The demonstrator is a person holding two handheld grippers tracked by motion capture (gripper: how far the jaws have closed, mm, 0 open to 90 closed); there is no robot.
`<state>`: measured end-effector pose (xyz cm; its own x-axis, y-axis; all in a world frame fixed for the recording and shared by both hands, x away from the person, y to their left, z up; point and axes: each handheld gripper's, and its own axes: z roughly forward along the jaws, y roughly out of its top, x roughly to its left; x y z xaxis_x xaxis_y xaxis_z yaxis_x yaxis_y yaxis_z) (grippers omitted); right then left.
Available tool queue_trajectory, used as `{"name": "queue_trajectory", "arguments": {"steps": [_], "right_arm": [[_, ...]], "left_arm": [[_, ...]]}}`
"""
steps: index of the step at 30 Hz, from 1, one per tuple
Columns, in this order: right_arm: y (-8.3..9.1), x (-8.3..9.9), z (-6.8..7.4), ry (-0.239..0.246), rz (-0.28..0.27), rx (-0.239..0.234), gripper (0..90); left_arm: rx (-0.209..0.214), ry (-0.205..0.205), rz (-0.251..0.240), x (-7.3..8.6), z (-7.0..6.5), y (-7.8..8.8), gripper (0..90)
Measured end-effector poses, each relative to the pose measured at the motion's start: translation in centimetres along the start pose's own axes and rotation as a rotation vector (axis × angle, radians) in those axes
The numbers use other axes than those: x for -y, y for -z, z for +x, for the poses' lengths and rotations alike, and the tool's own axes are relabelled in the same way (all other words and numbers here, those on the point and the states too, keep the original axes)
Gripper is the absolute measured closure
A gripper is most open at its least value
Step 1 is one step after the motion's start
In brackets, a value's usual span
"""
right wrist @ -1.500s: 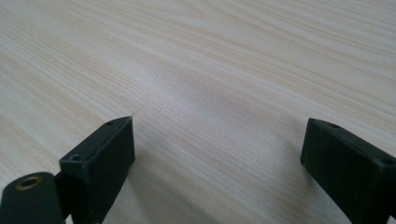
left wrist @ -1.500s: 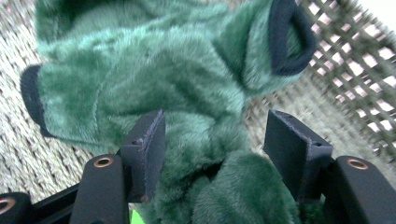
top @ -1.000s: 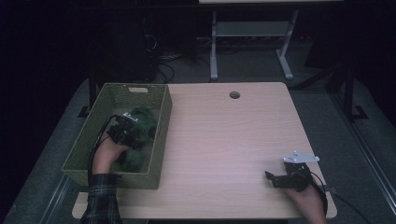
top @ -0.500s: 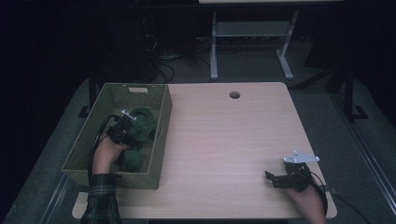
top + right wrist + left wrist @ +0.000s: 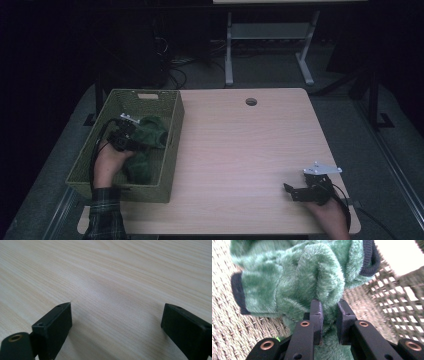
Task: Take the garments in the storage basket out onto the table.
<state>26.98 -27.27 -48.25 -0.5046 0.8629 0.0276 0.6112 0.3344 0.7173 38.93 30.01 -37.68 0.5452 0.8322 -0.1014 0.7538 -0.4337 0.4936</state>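
Observation:
A fuzzy green garment [image 5: 152, 131] with dark cuffs lies in the woven green basket [image 5: 172, 150] at the table's left. My left gripper [image 5: 140, 144] is inside the basket; its jaws have just been closing and now pinch a fold of the green garment [image 5: 287, 277], with the fleece bulging between the pads at the left gripper [image 5: 329, 306]. The basket floor [image 5: 227, 322] lies beneath. My right gripper [image 5: 290, 189] rests near the table's front right, open, with bare wood between the jaws of the right gripper [image 5: 117, 315].
The light wooden table [image 5: 240, 145] has a round cable hole [image 5: 251, 102] near its far edge. A grey metal stand [image 5: 265, 45] is on the dark floor behind the table. The basket's woven walls surround the left hand.
The left gripper has risen a little inside the basket and the green garment is bunched up higher with it. The right gripper has stayed in place.

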Motion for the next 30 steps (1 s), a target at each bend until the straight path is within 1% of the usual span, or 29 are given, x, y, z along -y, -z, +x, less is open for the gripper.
{"name": "queue_trajectory", "arguments": {"steps": [1, 2, 3, 8, 12, 13, 14, 18, 20, 22, 24, 25, 26, 28, 30], "right_arm": [[0.0, 0.0, 0.0, -0.001, 0.0, 0.0, 9.5], [0.0, 0.0, 0.0, -0.001, 0.0, 0.0, 9.5], [0.0, 0.0, 0.0, 0.0, 0.0, 0.0, 9.5], [0.0, 0.0, 0.0, 0.0, 0.0, 0.0, 9.5], [0.0, 0.0, 0.0, 0.0, 0.0, 0.0, 9.5], [0.0, 0.0, 0.0, 0.0, 0.0, 0.0, 9.5], [0.0, 0.0, 0.0, 0.0, 0.0, 0.0, 9.5], [0.0, 0.0, 0.0, -0.001, 0.0, 0.0, 9.5], [0.0, 0.0, 0.0, 0.0, 0.0, 0.0, 9.5], [0.0, 0.0, 0.0, 0.0, 0.0, 0.0, 9.5], [0.0, 0.0, 0.0, 0.0, 0.0, 0.0, 9.5], [0.0, 0.0, 0.0, 0.0, 0.0, 0.0, 9.5], [0.0, 0.0, 0.0, 0.0, 0.0, 0.0, 9.5], [0.0, 0.0, 0.0, 0.0, 0.0, 0.0, 9.5], [0.0, 0.0, 0.0, 0.0, 0.0, 0.0, 9.5]], "left_arm": [[0.004, 0.005, -0.012, 0.0, -0.1, 0.3, 77.0], [0.009, -0.001, -0.022, 0.0, -0.1, 0.6, 77.0], [0.013, 0.005, -0.035, 0.0, -0.2, 0.8, 77.0], [0.04, 0.001, -0.088, 0.0, -0.4, 2.0, 77.3], [0.047, -0.006, -0.131, -0.1, -0.8, 3.0, 77.4], [0.05, -0.008, -0.154, -0.1, -1.1, 3.5, 77.4], [0.05, -0.008, -0.154, -0.1, -1.1, 3.5, 77.4], [0.07, -0.013, -0.21, -0.4, -1.4, 4.6, 77.7], [0.078, -0.019, -0.229, -0.6, -1.5, 5.1, 77.9], [0.077, -0.021, -0.251, -0.7, -1.7, 5.6, 77.9], [0.079, -0.029, -0.259, -0.9, -1.7, 5.9, 78.0], [0.083, -0.03, -0.274, -1.1, -1.7, 6.3, 78.0], [0.083, -0.03, -0.274, -1.1, -1.7, 6.3, 78.1], [0.085, -0.031, -0.287, -1.3, -1.8, 6.8, 78.1], [0.092, -0.042, -0.292, -1.6, -1.9, 7.4, 78.1]]}}
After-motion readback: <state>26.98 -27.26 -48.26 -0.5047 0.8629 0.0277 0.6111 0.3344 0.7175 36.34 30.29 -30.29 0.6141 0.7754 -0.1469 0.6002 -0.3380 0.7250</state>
